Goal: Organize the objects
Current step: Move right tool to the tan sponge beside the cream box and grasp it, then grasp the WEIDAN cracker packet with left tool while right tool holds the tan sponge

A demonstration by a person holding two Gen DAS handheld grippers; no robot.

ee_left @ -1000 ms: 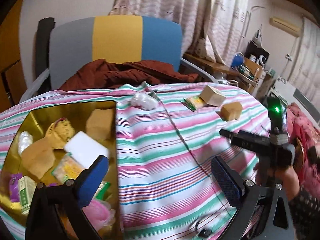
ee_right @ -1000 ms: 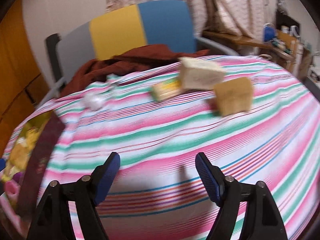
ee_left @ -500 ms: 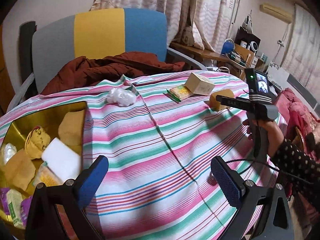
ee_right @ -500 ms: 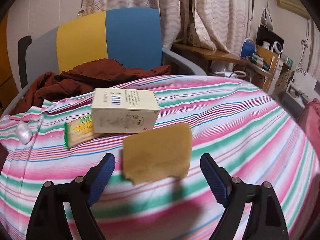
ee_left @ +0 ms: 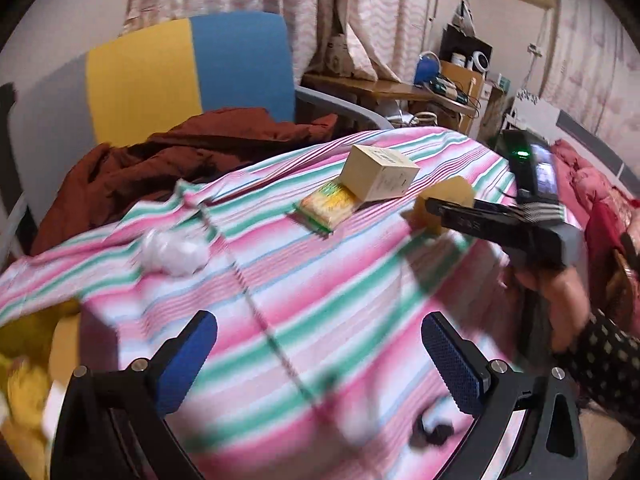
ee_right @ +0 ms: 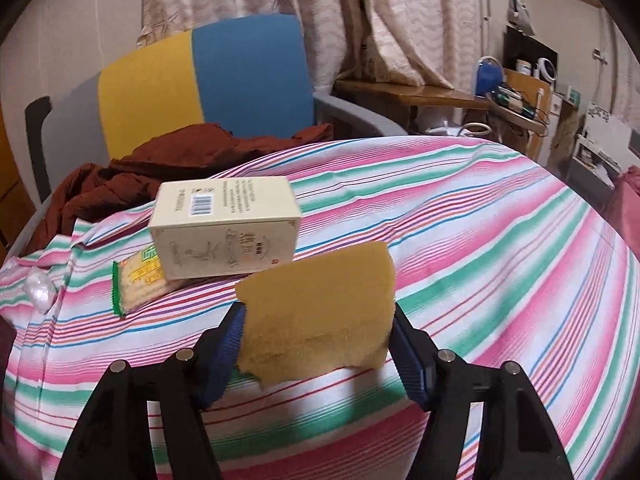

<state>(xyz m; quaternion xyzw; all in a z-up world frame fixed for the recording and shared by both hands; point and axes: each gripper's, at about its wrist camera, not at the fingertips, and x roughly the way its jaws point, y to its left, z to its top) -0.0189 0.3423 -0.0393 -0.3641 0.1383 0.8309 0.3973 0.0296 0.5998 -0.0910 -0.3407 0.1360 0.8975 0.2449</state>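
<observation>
Striped-cloth bench [ee_right: 500,240], chair behind. Your right gripper [ee_right: 316,344] jaws are clamped on the tan sponge [ee_right: 320,316], frame center; cream box [ee_right: 226,228] just behind it. Left gripper [ee_left: 320,356] jaws apart, empty.

The cloth [ee_right: 480,240] is showing pink, green, white and blue stripes, the sponge [ee_right: 320,312] is looking tan, the box [ee_right: 228,224] cream, the packet [ee_right: 138,280] yellow-green, the chair [ee_right: 200,76] grey, yellow and blue.
</observation>
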